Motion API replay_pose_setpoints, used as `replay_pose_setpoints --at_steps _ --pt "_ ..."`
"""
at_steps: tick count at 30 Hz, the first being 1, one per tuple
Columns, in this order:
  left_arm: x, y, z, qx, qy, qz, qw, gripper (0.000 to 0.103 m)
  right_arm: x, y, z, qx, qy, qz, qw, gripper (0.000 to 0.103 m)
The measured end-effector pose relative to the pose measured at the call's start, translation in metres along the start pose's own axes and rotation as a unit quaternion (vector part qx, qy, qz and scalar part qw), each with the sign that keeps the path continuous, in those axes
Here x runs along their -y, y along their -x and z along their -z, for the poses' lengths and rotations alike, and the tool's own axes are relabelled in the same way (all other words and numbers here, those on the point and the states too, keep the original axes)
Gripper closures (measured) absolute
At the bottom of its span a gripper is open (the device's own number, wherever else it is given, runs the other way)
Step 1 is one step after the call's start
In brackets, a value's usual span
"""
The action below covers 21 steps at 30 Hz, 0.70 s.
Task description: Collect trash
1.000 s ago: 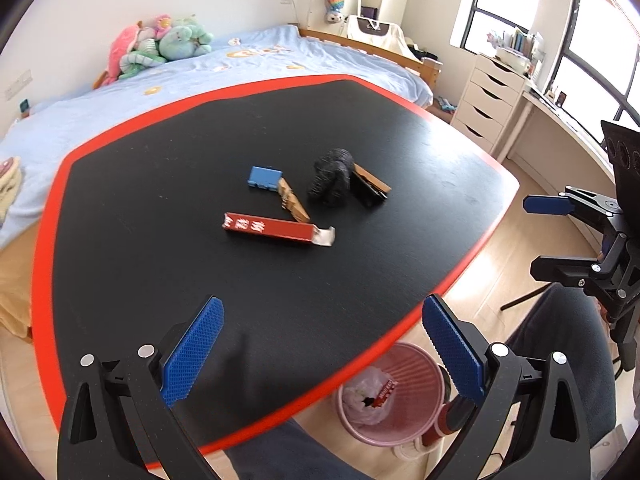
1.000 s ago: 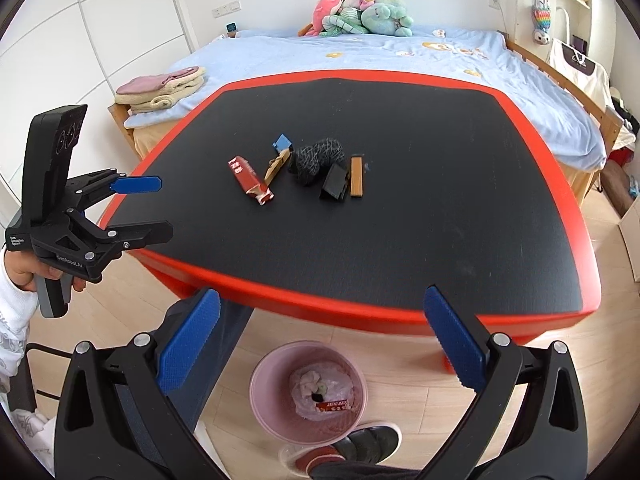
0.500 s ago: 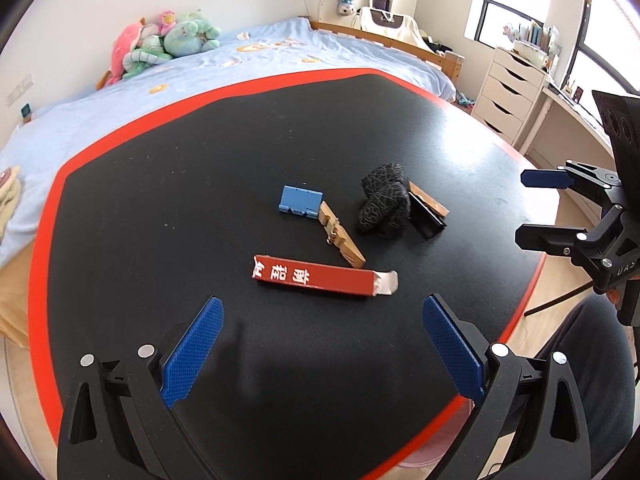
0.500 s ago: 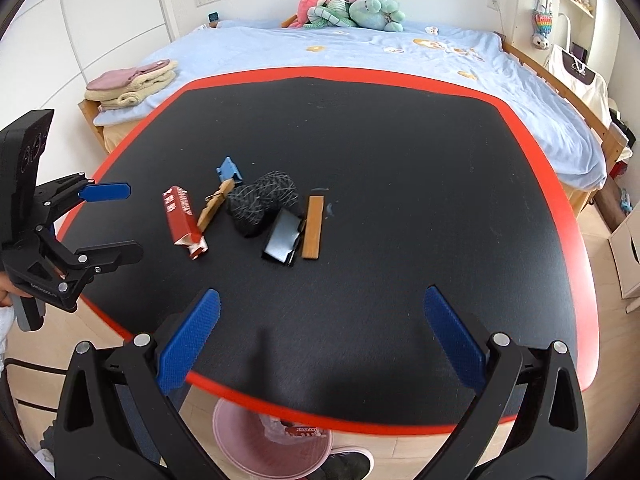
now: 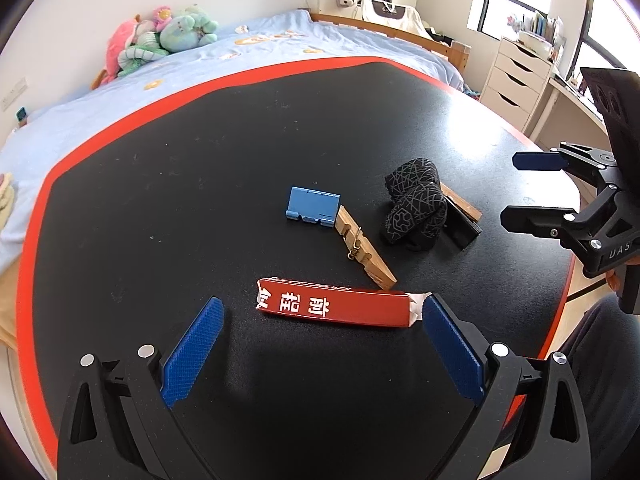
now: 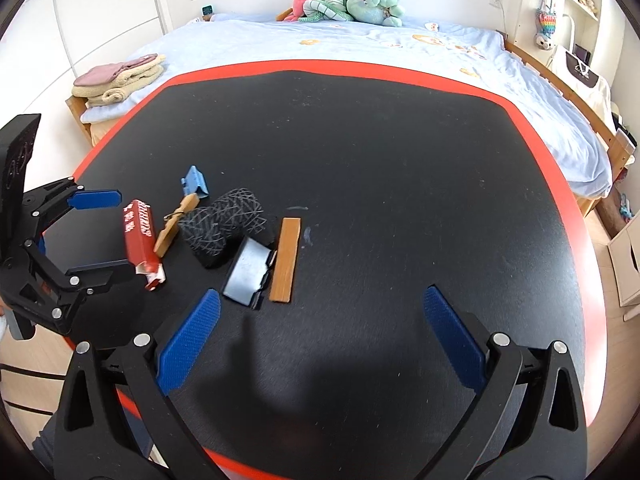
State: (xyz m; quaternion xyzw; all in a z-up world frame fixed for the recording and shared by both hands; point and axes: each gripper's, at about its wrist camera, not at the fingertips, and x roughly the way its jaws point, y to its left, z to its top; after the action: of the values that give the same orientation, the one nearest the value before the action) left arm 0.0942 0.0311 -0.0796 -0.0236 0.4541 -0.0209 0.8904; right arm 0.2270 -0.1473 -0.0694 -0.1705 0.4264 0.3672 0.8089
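A black worktop (image 6: 400, 168) with a red rim fills a bright bedroom. Behind it is a bed (image 6: 360, 48) with a pale blue cover, soft toys (image 6: 348, 0) at the head and folded towels (image 6: 116, 80) on one corner. A white drawer unit (image 5: 516, 76) stands by the window.

Small items lie clustered mid-worktop: a red carton (image 5: 336, 307), a wooden peg (image 5: 364, 246), a blue clip (image 5: 314, 210), a black mesh bundle (image 5: 416, 208), a grey binder clip (image 6: 248, 272) and a wooden strip (image 6: 286, 258).

The left gripper (image 5: 320, 316) is spread wide, just short of the carton. The right gripper (image 6: 320, 308) is also wide, near the binder clip and holding nothing.
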Motion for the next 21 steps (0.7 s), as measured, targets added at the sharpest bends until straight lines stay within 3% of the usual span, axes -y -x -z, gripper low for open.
replay_pose_setpoints --at_steps 18,21 --pt "0.0 -0.008 0.003 0.004 -0.006 -0.004 1.0 0.007 0.004 -0.024 -0.004 -0.005 0.012 0.021 1.0 0.012" --pt "0.0 -0.008 0.002 0.007 -0.004 -0.004 1.0 0.007 0.006 -0.024 -0.005 -0.006 0.011 0.022 1.0 0.02"
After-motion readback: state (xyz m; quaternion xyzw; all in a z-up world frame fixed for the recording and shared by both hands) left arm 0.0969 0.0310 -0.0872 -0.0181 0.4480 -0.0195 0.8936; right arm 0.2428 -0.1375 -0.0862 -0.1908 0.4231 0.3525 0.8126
